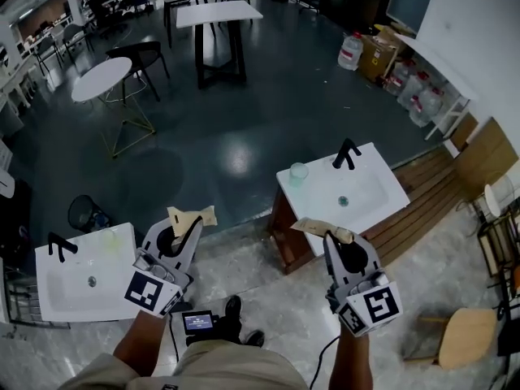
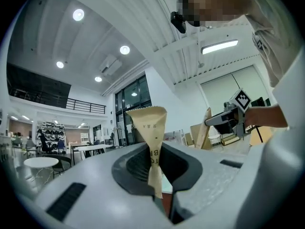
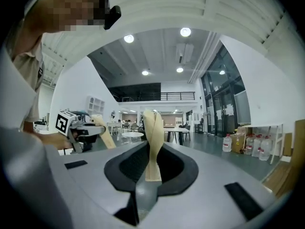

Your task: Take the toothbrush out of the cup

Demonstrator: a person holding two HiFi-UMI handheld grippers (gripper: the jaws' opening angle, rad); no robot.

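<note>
I hold both grippers level before me, between the left basin [image 1: 57, 287] and the right basin [image 1: 374, 197]. The left gripper [image 1: 185, 234] is clamped on a tan paper scrap [image 2: 148, 128]. The right gripper [image 1: 335, 240] pinches a twisted tan strip [image 3: 152, 140]. The cup [image 1: 298, 173] stands at the right basin's back corner, near the black tap [image 1: 345, 154] (contents too small to see). Dark floor [image 1: 244, 112] stretches ahead to the tables [image 1: 218, 13].

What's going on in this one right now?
A person holds both grippers up, roughly level, short of the sinks. The left gripper is shut on a tan paper piece. The right gripper is shut on a twisted tan paper strip. The two papers are apart. The cup stands untouched on the sink ahead; no toothbrush shows in it.
</note>
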